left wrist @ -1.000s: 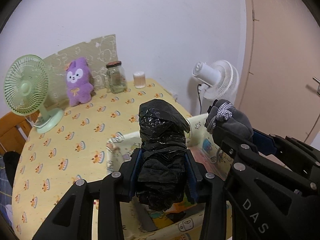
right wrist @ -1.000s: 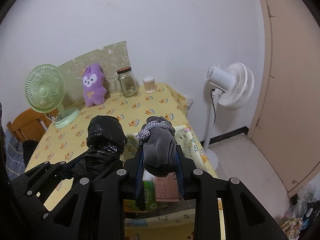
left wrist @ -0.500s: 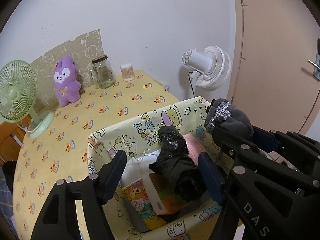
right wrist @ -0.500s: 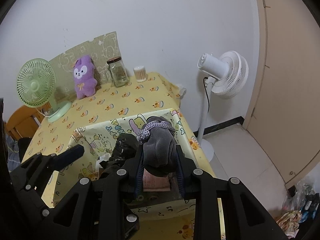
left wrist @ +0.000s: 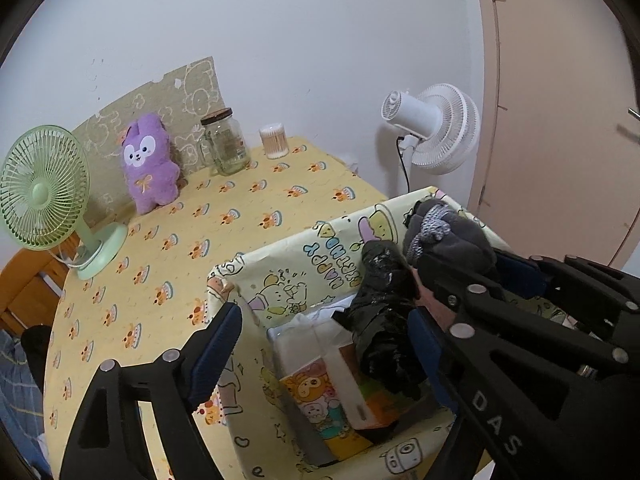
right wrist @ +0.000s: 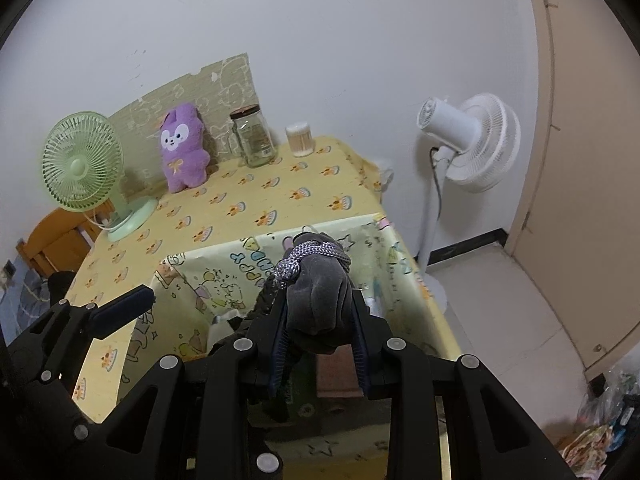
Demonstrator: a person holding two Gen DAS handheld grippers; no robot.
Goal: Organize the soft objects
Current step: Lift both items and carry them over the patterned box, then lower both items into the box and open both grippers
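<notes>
Black plastic bundle lying inside the cartoon-print box, propped against its far wall, resting partly on a white packet and an orange-and-yellow carton. Just inside the right finger of the left gripper; whether it touches that finger cannot be told, and it sits well apart from the left finger. Left gripper spread wide, gripping nothing, its left finger hanging over the box's near-left rim and its right finger deep in the box beside the bundle.

Grey velvet pouch with a silver-grey knotted cord, pinched between the blue pads of the right gripper, jaws pressed against both its sides. Held above the box, directly to the right of the left gripper, above and close beside the black bundle's upper end. A pinkish item in the box below the pouch.

Box standing on the yellow patterned tablecloth, at its near right corner. Farther ahead along the wall: purple plush bunny, glass jar, small container of cotton swabs, beige patterned board behind them. Green desk fan ahead to the left; white standing fan on the floor ahead to the right.
</notes>
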